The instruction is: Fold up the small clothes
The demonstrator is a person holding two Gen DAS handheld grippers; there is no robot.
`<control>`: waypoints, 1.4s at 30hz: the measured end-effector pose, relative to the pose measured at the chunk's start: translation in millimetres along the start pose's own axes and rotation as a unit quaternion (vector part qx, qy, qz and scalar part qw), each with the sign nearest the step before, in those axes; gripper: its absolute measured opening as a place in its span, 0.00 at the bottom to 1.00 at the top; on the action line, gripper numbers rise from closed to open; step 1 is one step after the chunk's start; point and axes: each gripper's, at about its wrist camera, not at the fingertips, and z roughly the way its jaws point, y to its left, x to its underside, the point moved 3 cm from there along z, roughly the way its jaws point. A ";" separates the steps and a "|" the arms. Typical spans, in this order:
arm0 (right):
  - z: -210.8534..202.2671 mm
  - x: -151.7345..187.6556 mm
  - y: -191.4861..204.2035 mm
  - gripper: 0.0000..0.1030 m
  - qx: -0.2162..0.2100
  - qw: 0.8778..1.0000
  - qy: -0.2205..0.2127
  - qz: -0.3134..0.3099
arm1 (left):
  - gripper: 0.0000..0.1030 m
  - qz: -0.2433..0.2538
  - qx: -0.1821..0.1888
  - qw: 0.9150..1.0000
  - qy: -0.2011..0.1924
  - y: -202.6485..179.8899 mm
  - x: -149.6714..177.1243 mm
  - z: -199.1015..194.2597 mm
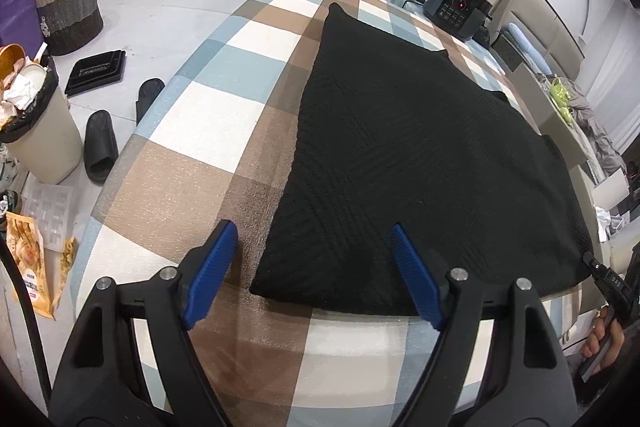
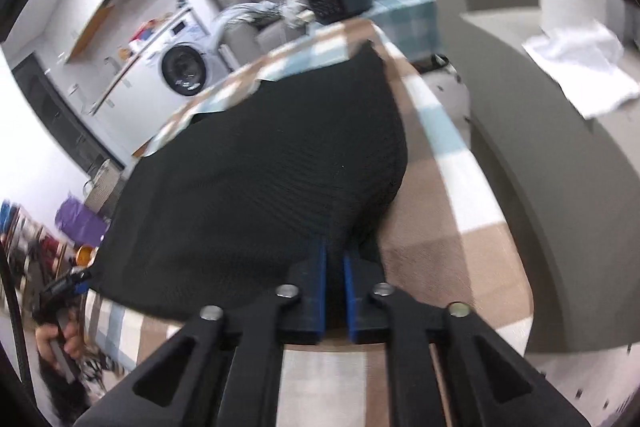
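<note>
A black knit garment [image 1: 400,147] lies spread flat on the checked blue, brown and white table cover [image 1: 240,39]. My left gripper [image 1: 314,229] hovers open over its near left corner; the left blue pad is over bare cover, the right one over the knit, and neither presses on it. In the right wrist view my right gripper [image 2: 335,247] is shut on the garment's [image 2: 260,187] near right corner, which bunches up into the blue pads. That view is blurred. A hand [image 1: 600,339] holding the right gripper shows at the left view's right edge.
A dark electric cooker [image 1: 456,7] stands at the table's far end. On the floor to the left are a full waste bin [image 1: 36,131], black slippers [image 1: 100,143] and a woven basket [image 1: 68,3]. A grey sofa [image 2: 540,147] with a white cloth runs along the right.
</note>
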 end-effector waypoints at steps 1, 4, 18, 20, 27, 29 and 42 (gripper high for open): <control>-3.1 -0.6 3.2 0.05 0.004 1.000 -0.009 -0.010 | 0.73 -0.002 0.001 1.000 -0.001 0.1 -0.2 0.4; -2.6 0.8 1.8 0.05 0.016 1.000 -0.005 -0.020 | 0.63 -0.004 0.002 1.000 -0.008 0.9 -0.6 0.5; 13.0 6.3 -11.8 0.05 0.037 0.999 0.018 0.002 | 0.05 0.002 0.024 0.999 -0.032 0.9 -1.7 -11.2; 14.7 6.8 -14.7 0.05 0.033 0.999 0.024 0.010 | 0.05 0.003 0.030 0.999 -0.037 0.9 -2.9 -15.4; 19.5 5.7 -22.2 0.14 0.015 0.999 0.032 0.042 | 0.05 -0.006 0.027 0.999 -0.028 7.7 1.6 -10.1; 19.2 5.0 -17.8 0.08 0.026 0.999 0.026 0.024 | 0.05 -0.006 0.028 0.999 -0.028 8.7 2.2 -9.6; 18.6 4.8 -15.0 0.04 0.058 0.998 0.033 0.002 | 0.05 -0.010 0.020 0.999 -0.023 12.5 4.9 -6.2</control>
